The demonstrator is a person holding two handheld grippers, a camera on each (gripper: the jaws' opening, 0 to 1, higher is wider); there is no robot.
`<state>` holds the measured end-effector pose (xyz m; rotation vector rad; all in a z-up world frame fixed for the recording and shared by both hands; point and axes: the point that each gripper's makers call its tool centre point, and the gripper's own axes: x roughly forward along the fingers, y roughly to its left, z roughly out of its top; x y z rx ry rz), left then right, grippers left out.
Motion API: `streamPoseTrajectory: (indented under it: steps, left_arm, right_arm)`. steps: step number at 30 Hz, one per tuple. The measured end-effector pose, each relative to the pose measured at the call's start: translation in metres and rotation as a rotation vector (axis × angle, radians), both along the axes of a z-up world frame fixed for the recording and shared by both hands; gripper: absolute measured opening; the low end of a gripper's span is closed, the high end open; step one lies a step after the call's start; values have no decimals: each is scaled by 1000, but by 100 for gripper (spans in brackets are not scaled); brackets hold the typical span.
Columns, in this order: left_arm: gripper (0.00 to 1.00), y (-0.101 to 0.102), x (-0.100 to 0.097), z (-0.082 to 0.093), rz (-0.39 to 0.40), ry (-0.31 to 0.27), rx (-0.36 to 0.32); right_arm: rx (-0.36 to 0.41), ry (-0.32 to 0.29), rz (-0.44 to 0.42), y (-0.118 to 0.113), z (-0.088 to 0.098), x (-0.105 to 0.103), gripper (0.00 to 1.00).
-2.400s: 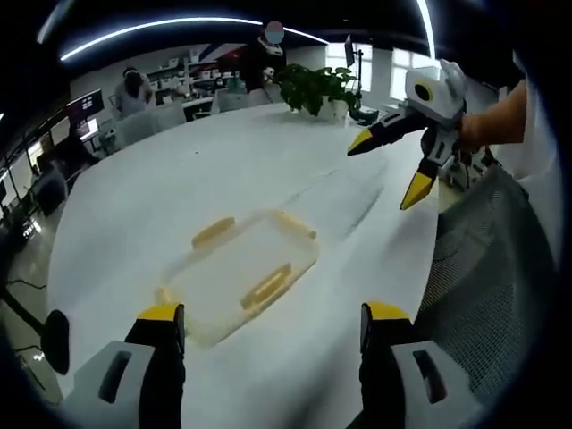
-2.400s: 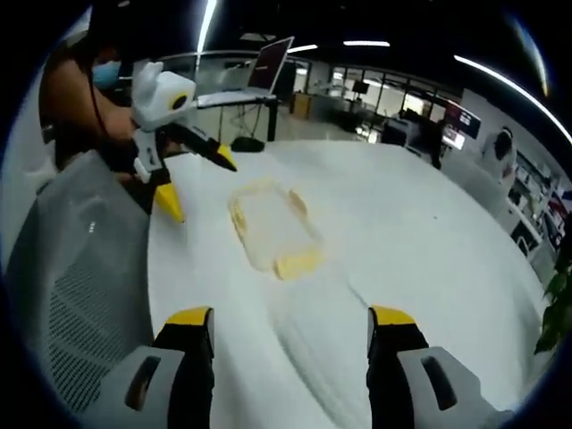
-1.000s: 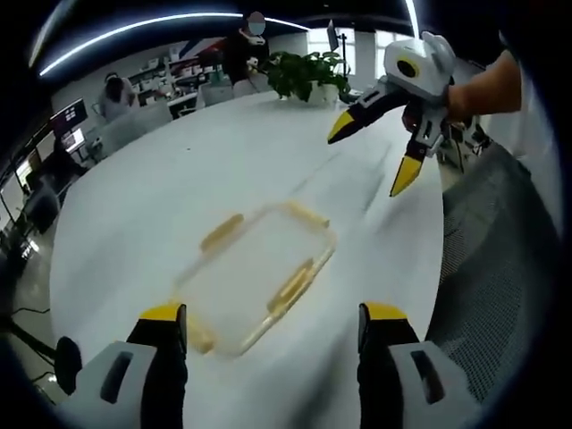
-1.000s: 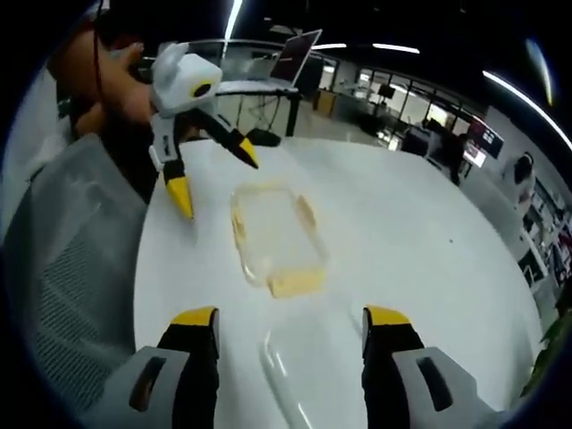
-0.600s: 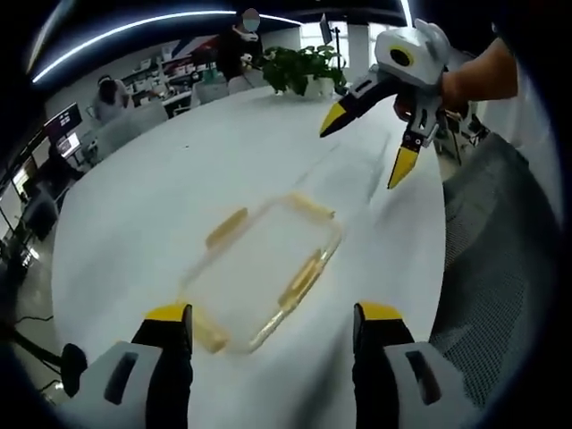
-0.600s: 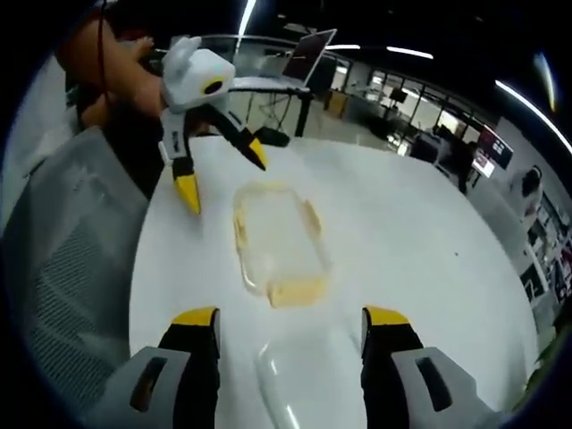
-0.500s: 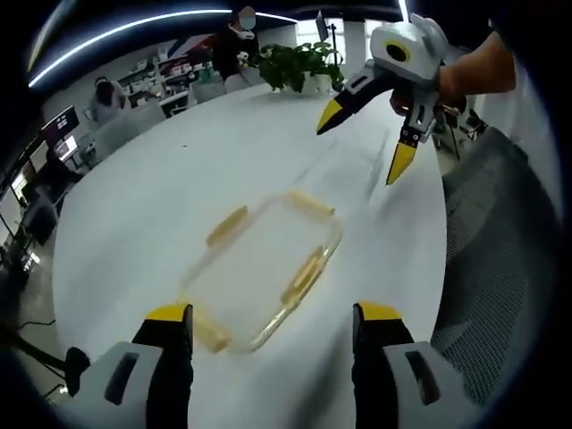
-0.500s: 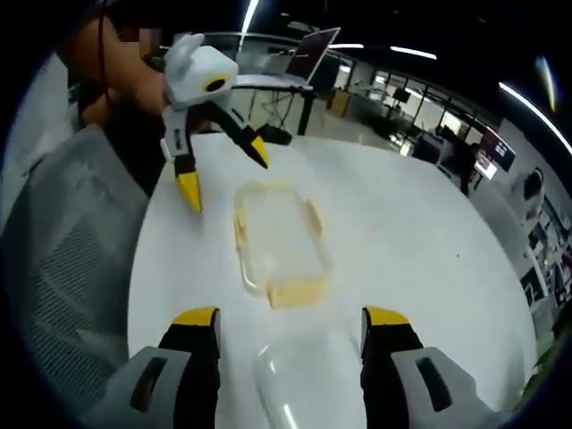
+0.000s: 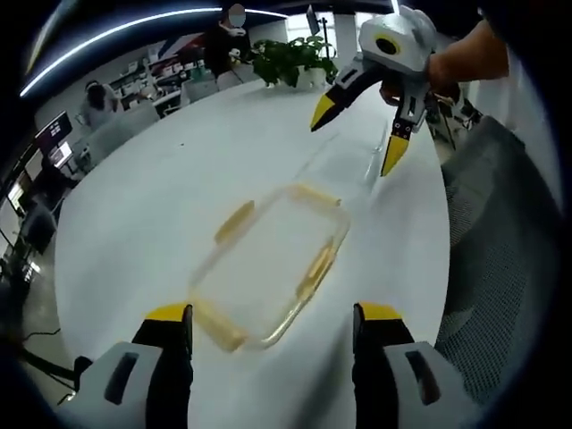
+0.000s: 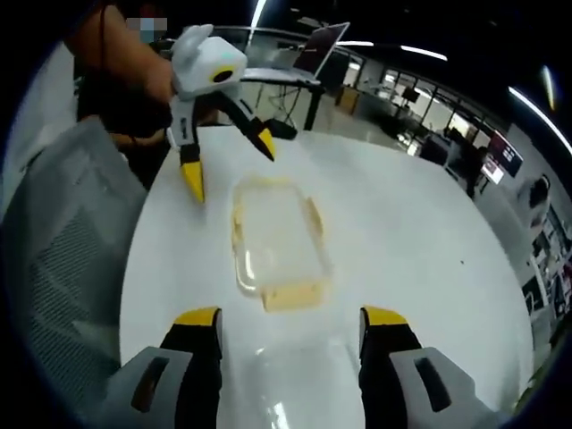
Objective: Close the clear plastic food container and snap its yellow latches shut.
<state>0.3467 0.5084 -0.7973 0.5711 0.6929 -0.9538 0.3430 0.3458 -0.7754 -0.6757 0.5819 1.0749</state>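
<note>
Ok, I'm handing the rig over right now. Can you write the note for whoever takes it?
Left gripper: open, empty, above the table beside the lid.
Right gripper: open, empty, over the clear container base.
The lid with yellow latches lies flat on the white table, apart from the base.
Done: nothing yet.
Left: put the lid on the base, snap all latches shut.

Open-plan office: monitors, laptop, mesh chair, potted plant.

Clear glossy plastic container on smooth white table.
</note>
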Motion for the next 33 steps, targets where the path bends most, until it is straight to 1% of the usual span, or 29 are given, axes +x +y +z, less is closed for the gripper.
streamPoseTrajectory:
  steps: [9, 15, 19, 22, 30, 33]
  left_arm:
    - [73, 2, 4, -4, -70, -4, 55]
    - [73, 4, 7, -6, -100, -3, 80]
    - [72, 6, 7, -8, -139, -13, 108]
    - [72, 8, 7, -10, -166, -11, 128]
    - [71, 13, 12, -15, -203, -15, 161]
    - [71, 17, 17, -16, -200, -11, 164]
  right_arm:
    - [-43, -1, 57, 10, -4, 3, 61]
    - [-79, -5, 103, 16, -7, 4, 61]
    - [-82, 8, 114, 20, -9, 5, 61]
    - [-107, 19, 134, 21, -15, 5, 61]
    - [-128, 55, 152, 26, -22, 6, 60]
    - [-162, 67, 160, 24, -27, 6, 60]
